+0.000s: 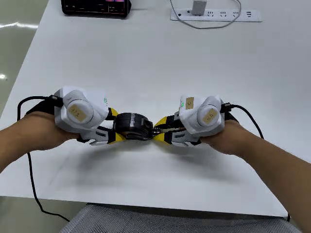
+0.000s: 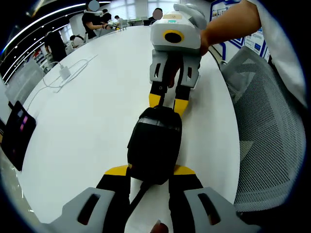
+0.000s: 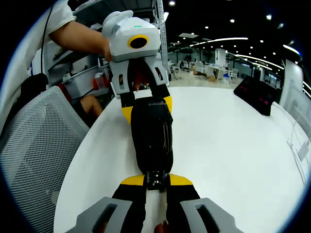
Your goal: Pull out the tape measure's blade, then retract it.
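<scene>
At the near edge of the white table [image 1: 146, 63]: my two forearms, held low from either side, wrists level; left hand [image 1: 41, 131] wrapped round the left gripper [image 1: 115, 125], right hand [image 1: 226, 136] wrapped round the right gripper [image 1: 159, 130]; both grippers pointed at each other, nose to nose, just above the tabletop.

Tape measure [image 1: 132, 126], one: black case, lying between the two grippers; left jaws clamped on the case's two sides, as the left gripper view shows; right jaws nearly together, pinched on the small dark tab at the case's end, as the right gripper view shows; case close against the right jaws' yellow tips.

Grippers, two: white bodies, grey and black jaws, yellow tips; black cables [image 1: 30, 165], two, one trailing from each gripper over the table edge.

Power strip [image 1: 216, 14], one: white, at the table's far edge, one white plug [image 1: 198, 7] seated in it, a white cord looped beside.

Dark device [image 1: 95, 7], one: at the far left of the table, small lit marks on its face.

Mesh chair [image 1: 170, 221], one: grey, below the near edge.

Surface: plain white, matt, long; room: a large open office, rows of ceiling lights [image 3: 233, 39], glossy floor to my left, several people [image 2: 90, 22] at the table's far end.
</scene>
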Demonstrator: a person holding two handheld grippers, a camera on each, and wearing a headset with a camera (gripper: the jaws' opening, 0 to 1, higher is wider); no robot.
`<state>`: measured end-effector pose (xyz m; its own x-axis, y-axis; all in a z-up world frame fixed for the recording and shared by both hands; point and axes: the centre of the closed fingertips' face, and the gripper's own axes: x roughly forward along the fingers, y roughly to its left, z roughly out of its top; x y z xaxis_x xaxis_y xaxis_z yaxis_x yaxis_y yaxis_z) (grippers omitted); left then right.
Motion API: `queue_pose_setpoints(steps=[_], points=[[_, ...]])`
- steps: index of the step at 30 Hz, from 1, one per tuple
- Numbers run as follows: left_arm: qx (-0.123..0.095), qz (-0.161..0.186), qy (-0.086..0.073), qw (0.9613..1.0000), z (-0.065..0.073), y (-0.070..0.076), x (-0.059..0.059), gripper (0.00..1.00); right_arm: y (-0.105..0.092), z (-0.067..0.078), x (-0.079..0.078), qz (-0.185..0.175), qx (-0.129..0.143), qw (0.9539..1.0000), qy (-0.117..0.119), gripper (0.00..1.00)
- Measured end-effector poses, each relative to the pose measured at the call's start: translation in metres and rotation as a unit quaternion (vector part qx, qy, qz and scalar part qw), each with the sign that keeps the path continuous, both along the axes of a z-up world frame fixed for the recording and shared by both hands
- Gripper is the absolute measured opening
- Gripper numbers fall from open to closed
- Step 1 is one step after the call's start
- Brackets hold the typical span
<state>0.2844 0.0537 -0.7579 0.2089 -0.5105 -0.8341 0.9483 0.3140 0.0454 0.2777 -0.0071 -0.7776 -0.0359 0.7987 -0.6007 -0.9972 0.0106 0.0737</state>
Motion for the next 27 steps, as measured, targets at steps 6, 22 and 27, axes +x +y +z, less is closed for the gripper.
queue_pose_setpoints(steps=[6,22,27], points=[[0.000,0.000,0.000,1.0000,0.0000,-0.0003,-0.0001,0.25,-0.0002,0.0000,0.0001,0.002,-0.004,1.0000,-0.002,0.12],[0.000,-0.001,0.000,1.0000,-0.0008,0.0000,0.0005,0.25,-0.0003,0.0001,0.0008,0.000,-0.004,1.0000,0.004,0.12],[-0.001,-0.001,0.002,1.0000,-0.0008,0.0003,0.0005,0.24,-0.0007,0.0002,0.0011,0.000,-0.005,1.0000,0.004,0.11]])
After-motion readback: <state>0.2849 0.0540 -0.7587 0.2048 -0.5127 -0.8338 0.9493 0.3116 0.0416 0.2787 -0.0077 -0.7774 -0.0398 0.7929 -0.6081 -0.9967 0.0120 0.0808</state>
